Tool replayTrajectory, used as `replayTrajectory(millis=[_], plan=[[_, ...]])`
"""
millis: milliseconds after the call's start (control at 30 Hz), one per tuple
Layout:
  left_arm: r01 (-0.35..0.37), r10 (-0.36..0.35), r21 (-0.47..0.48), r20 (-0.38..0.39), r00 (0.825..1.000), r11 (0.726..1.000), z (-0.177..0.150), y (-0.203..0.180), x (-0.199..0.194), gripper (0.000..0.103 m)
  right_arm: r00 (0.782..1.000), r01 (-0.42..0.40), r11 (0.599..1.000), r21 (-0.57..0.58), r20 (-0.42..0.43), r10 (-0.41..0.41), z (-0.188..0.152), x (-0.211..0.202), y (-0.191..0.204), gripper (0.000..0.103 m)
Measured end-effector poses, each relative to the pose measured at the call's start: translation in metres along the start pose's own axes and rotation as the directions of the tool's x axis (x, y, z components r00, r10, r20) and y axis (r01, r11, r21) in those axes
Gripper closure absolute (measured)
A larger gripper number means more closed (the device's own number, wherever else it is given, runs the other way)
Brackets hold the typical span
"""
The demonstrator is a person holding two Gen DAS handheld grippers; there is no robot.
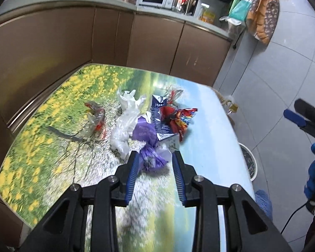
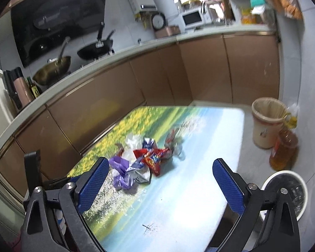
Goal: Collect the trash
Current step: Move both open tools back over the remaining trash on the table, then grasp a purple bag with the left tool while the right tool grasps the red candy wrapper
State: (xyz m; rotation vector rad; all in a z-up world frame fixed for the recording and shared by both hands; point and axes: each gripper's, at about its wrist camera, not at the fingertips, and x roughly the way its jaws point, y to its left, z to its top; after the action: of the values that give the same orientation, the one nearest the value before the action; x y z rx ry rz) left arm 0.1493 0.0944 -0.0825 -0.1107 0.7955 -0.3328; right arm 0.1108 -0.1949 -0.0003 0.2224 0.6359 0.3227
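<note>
A pile of trash lies on the landscape-print table (image 1: 52,126): a purple plastic bag (image 1: 149,145), a white plastic bag (image 1: 126,117), a blue-and-white carton (image 1: 158,113), a red snack wrapper (image 1: 178,119) and a clear wrapper with red print (image 1: 95,113). My left gripper (image 1: 155,157) is open, with its jaws either side of the purple bag's near end. My right gripper (image 2: 159,168) is open and empty above the table's near side, short of the pile; the purple bag (image 2: 121,172) and red wrapper (image 2: 153,159) lie ahead of it. The right gripper also shows in the left wrist view (image 1: 300,117).
A white round bin (image 2: 287,193) with a dark liner stands on the floor right of the table; it also shows in the left wrist view (image 1: 250,161). Beyond it stand a beige bin (image 2: 266,121) and an oil bottle (image 2: 283,149). Brown kitchen cabinets (image 1: 136,37) border the table behind and left.
</note>
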Motion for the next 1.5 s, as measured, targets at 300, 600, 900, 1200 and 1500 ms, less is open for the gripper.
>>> replayTrajectory(millis=[300, 600, 900, 1200, 1500], plan=[[-0.030, 0.030, -0.008, -0.031, 0.999, 1.000, 0.029, 0.015, 0.050, 0.072, 0.990, -0.052, 0.998, 0.025, -0.133, 0.055, 0.001, 0.090, -0.009, 0.005], [0.032, -0.033, -0.014, -0.042, 0.999, 0.999, 0.034, 0.015, 0.068, 0.072, 0.959, -0.107, 0.990, 0.094, -0.253, 0.127, 0.000, 0.180, -0.011, 0.015], [0.035, -0.035, 0.003, -0.030, 0.999, 0.999, 0.034, 0.007, 0.070, 0.088, 0.930, -0.129, 0.974, 0.184, -0.318, 0.183, -0.009, 0.233, -0.021, 0.046], [0.032, -0.032, -0.004, -0.014, 0.999, 0.999, 0.027, 0.004, 0.059, 0.093, 0.927, -0.169, 0.969, 0.182, -0.304, 0.219, -0.012, 0.225, -0.019, 0.080], [0.032, -0.032, -0.024, 0.024, 0.999, 0.999, 0.018, -0.001, 0.023, 0.094, 0.933, -0.185, 0.973, 0.137, -0.288, 0.218, -0.015, 0.183, -0.011, 0.094]])
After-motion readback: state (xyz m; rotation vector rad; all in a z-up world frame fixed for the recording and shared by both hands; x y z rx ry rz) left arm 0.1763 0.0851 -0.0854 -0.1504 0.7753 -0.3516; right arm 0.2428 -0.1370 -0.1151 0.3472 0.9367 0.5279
